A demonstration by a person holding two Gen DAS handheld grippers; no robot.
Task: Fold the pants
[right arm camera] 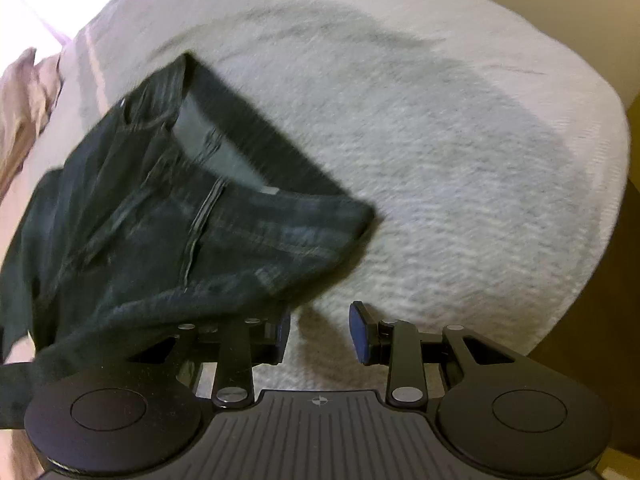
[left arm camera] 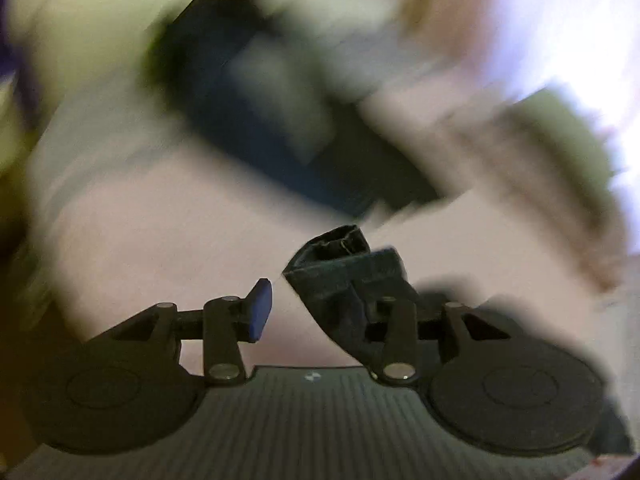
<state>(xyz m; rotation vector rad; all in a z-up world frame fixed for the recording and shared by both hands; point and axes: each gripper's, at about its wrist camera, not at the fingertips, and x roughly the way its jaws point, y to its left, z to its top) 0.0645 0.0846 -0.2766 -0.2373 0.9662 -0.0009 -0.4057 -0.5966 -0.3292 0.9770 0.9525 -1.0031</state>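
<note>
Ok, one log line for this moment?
left gripper: open, dark cloth draped on one finger | right gripper: open, nothing between pads | pants: bunched on grey blanket, not yet folded

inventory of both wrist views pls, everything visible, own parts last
jeans: one pair, dark, crumpled with the waistband open, on the left of the blanket in the right wrist view; a blurred dark shape in the left wrist view.
blanket: one, pale grey, textured, spread under the jeans.
pinkish cloth: one, at the far left edge, bunched.
floor: brown, beyond the blanket's right edge.
left tongs: jaws apart, dark fabric draped over one finger; whether it is gripped cannot be told.
right tongs: open, blue pads, nothing between them; jeans fabric lies over one finger's linkage.
</note>
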